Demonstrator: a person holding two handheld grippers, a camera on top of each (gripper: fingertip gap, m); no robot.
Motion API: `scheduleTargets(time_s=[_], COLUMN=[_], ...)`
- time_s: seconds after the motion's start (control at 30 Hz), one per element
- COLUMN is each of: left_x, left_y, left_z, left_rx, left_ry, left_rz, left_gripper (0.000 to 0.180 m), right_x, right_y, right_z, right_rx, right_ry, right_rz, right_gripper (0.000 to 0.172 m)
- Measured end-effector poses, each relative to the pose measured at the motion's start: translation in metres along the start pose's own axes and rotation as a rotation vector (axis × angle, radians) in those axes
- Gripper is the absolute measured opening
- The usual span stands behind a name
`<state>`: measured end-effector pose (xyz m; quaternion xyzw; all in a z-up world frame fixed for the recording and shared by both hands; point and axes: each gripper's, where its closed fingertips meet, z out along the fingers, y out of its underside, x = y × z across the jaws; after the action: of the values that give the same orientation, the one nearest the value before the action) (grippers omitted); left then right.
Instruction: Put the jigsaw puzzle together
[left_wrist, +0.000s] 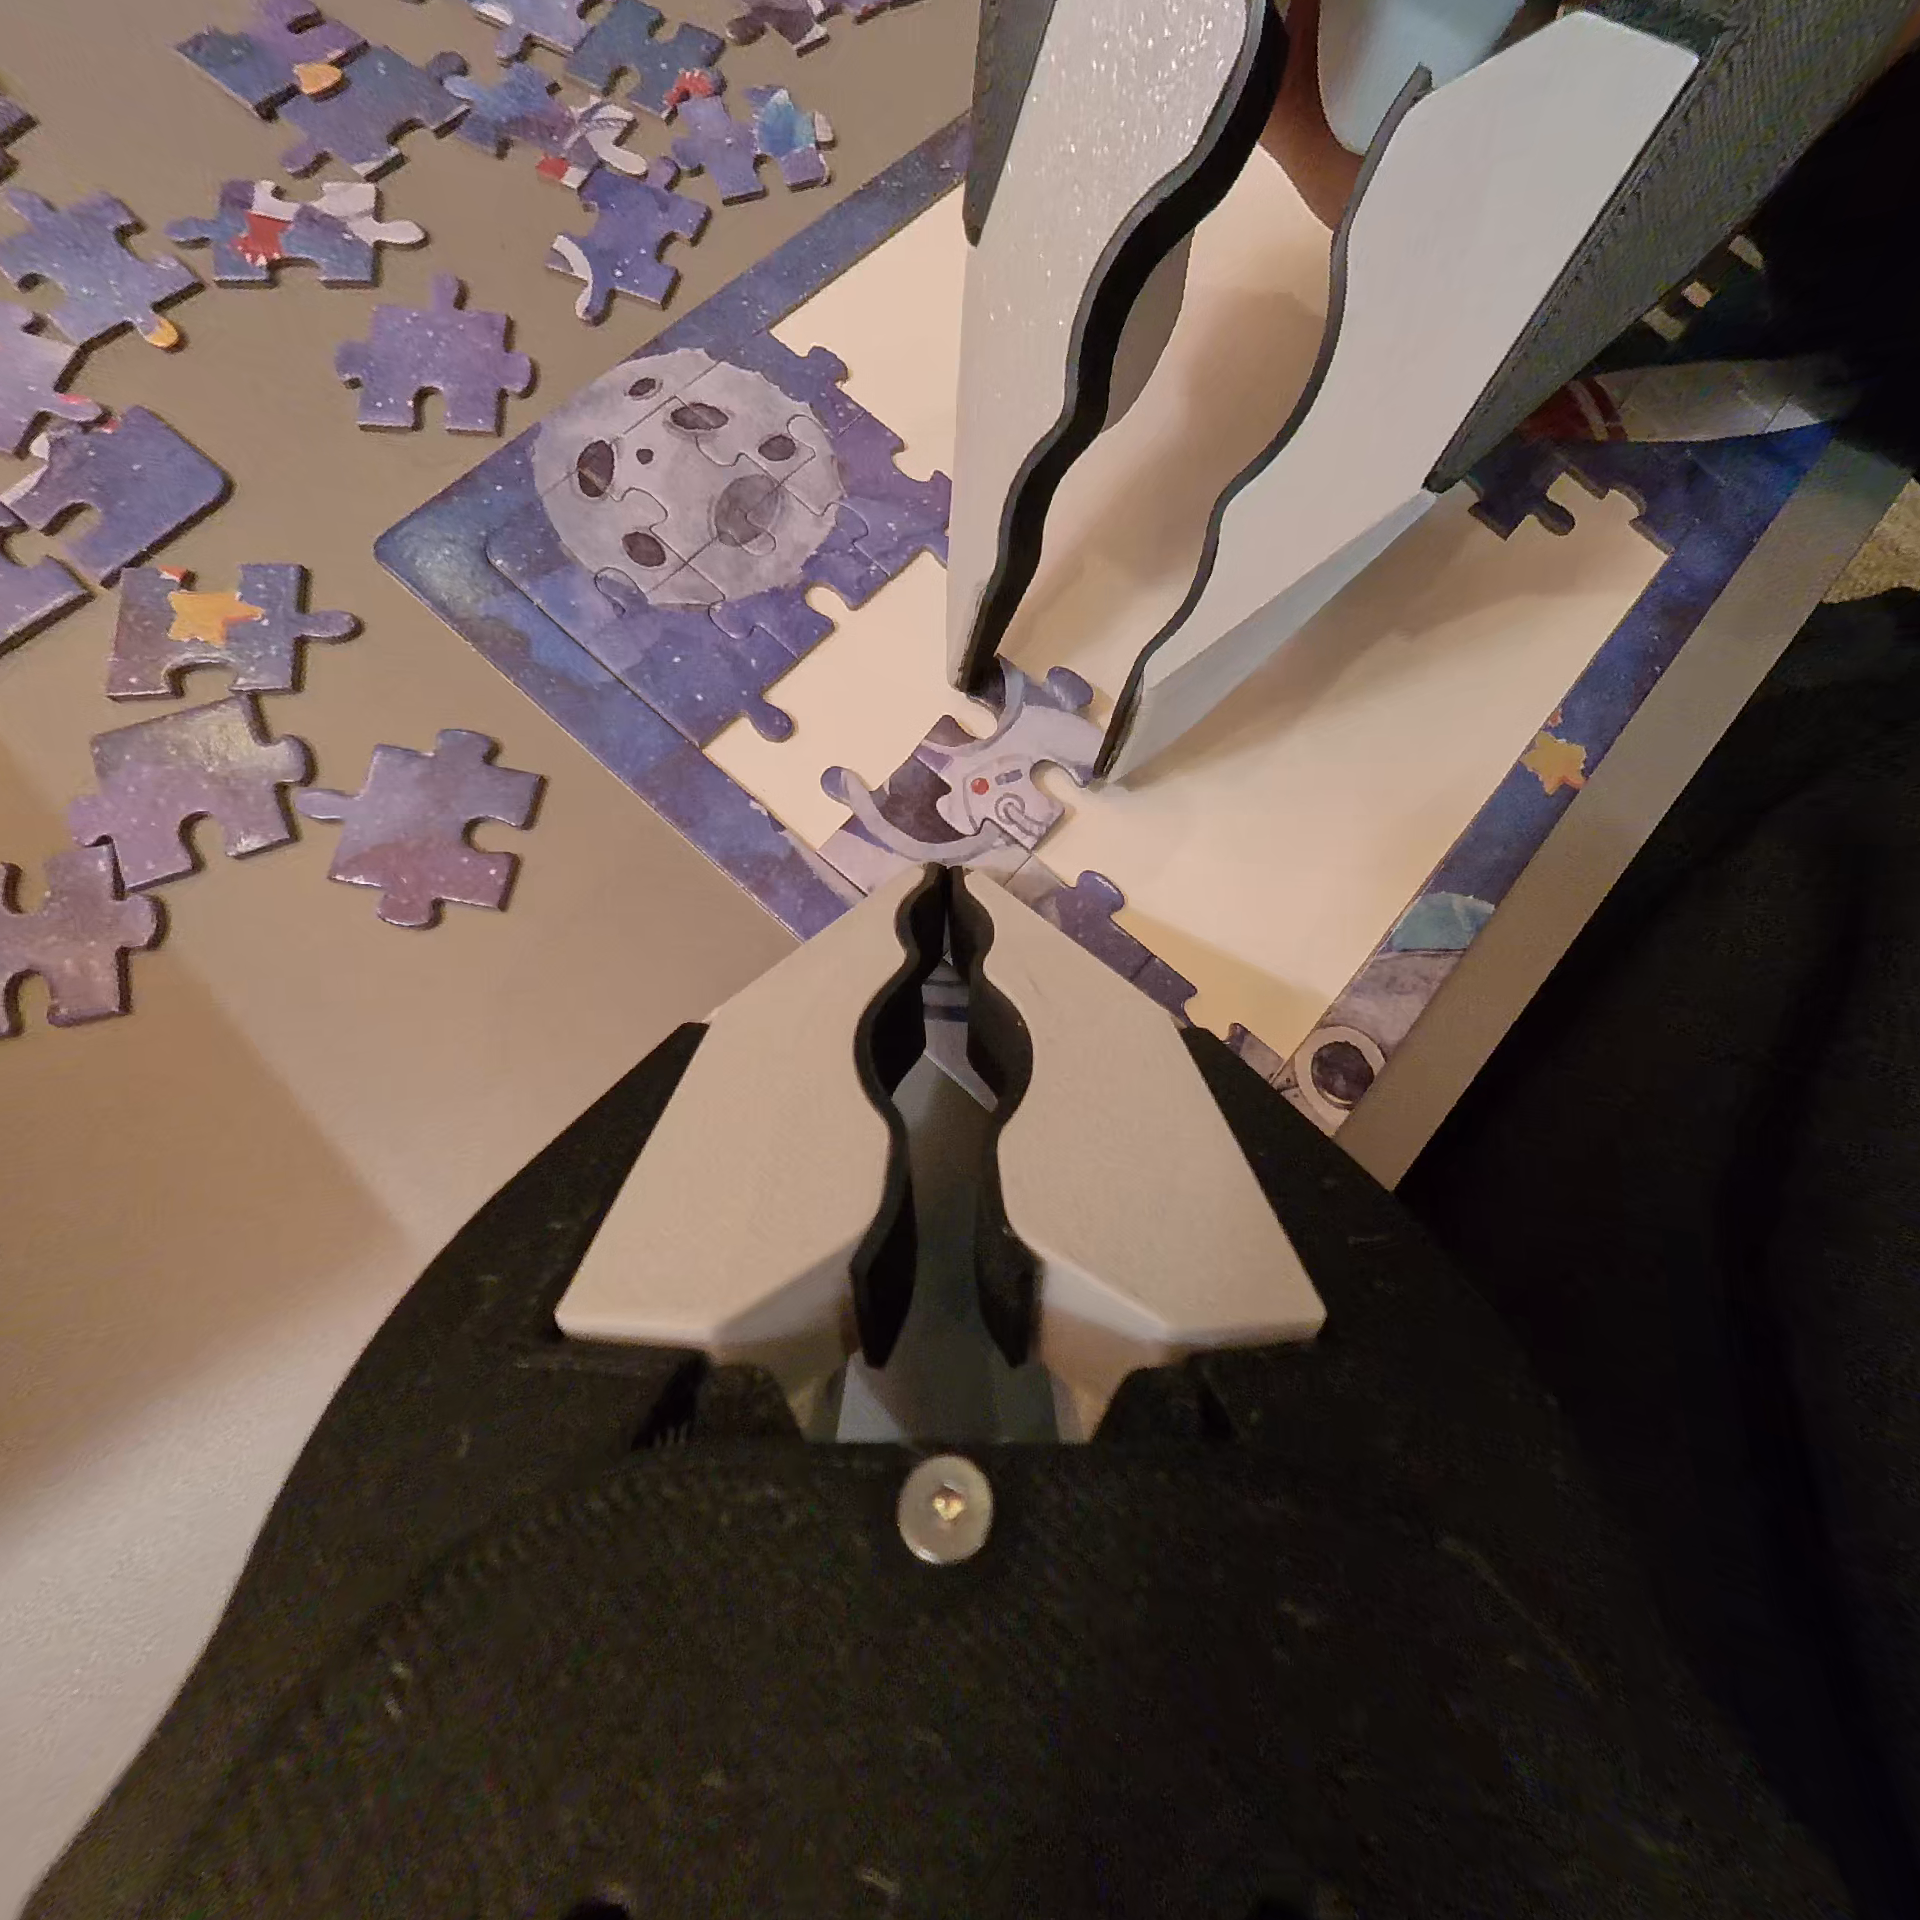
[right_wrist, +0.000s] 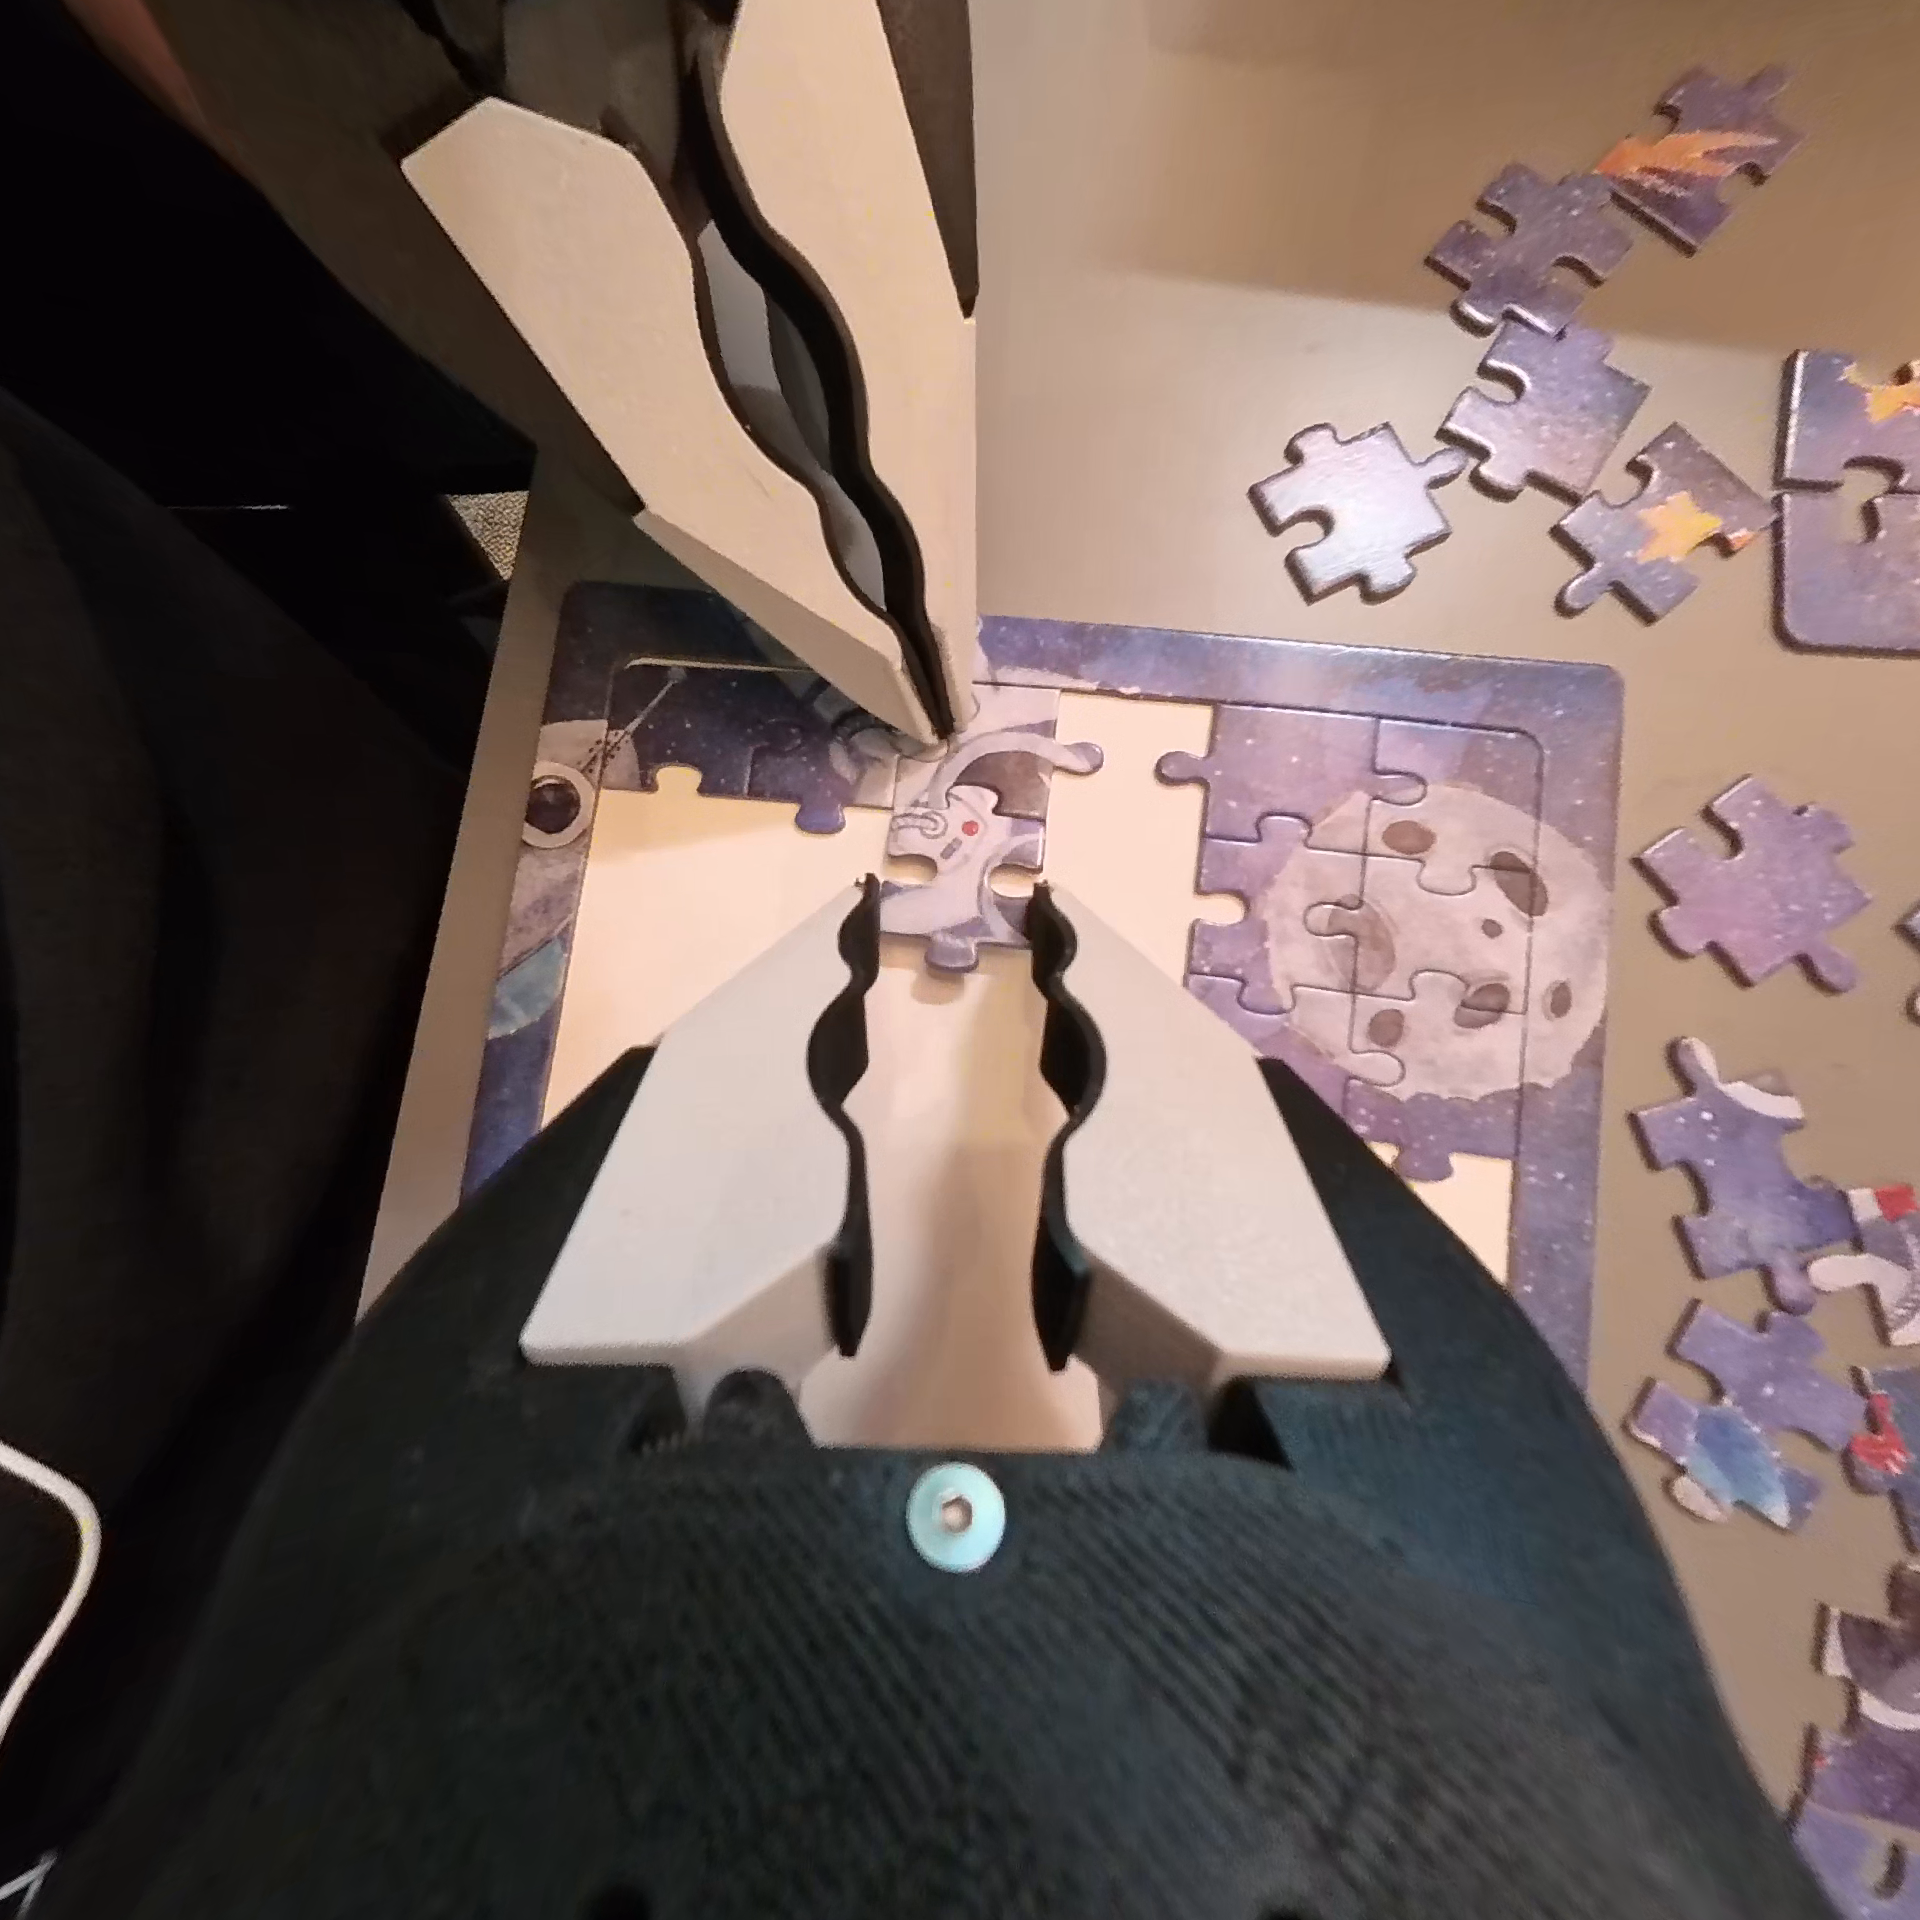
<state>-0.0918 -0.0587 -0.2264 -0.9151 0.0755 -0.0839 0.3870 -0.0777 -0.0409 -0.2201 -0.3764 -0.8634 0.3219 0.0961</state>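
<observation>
Left gripper (left_wrist: 943, 878), fingers pressed together on nothing, is resting its tip on the tray's already-joined pieces. Right gripper (right_wrist: 951, 894) is straddling the thin cardboard astronaut puzzle piece (right_wrist: 966, 842), jaws narrowly apart; whether the pads are touching it, cannot tell. Piece is lying flat in the cream-floored, blue-bordered puzzle tray (right_wrist: 1558, 935). Best done by pushing it flat, knob into socket. Matte die-cut loose pieces (left_wrist: 416, 384) are lying on the tan table (left_wrist: 312, 1143).

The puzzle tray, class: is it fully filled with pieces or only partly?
Partly filled. The puzzle tray holds the joined moon pieces and an edge row, but bare cream backing shows elsewhere, and loose pieces lie outside.
</observation>
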Motion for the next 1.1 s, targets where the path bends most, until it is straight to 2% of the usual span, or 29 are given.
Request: scheduleTargets(time_s=[0.1, 0.17, 0.3, 0.4, 0.53, 0.67, 0.73, 1.1], left_x=[0.000, 0.000, 0.000, 0.000, 0.000, 0.000, 0.000, 0.000], left_y=[0.000, 0.000, 0.000, 0.000, 0.000, 0.000, 0.000, 0.000], left_z=[0.000, 0.000, 0.000, 0.000, 0.000, 0.000, 0.000, 0.001], left_rx=[0.000, 0.000, 0.000, 0.000, 0.000, 0.000, 0.000, -0.001], left_ry=[0.000, 0.000, 0.000, 0.001, 0.003, 0.000, -0.005, -0.009], left_rz=[0.000, 0.000, 0.000, -0.001, -0.003, 0.000, 0.003, 0.006], left_gripper=[0.000, 0.000, 0.000, 0.000, 0.000, 0.000, 0.000, 0.000], right_x=[-0.003, 0.001, 0.008, 0.005, 0.003, 0.005, 0.003, 0.003], right_y=[-0.006, -0.007, -0.007, -0.008, -0.002, 0.000, 0.001, -0.006], right_z=[-0.002, -0.003, -0.004, -0.001, 0.008, 0.008, 0.008, 0.002], right_rx=[0.030, 0.029, 0.022, 0.031, -0.009, -0.043, -0.064, 0.017], right_ry=[-0.025, -0.006, 0.025, 0.029, 0.065, 0.118, 0.124, 0.054], right_rz=[0.003, -0.001, 0.002, 0.014, 0.035, 0.061, 0.050, 0.129], right_gripper=[0.017, 0.016, 0.022, 0.034, 0.036, 0.028, 0.008, 0.005])
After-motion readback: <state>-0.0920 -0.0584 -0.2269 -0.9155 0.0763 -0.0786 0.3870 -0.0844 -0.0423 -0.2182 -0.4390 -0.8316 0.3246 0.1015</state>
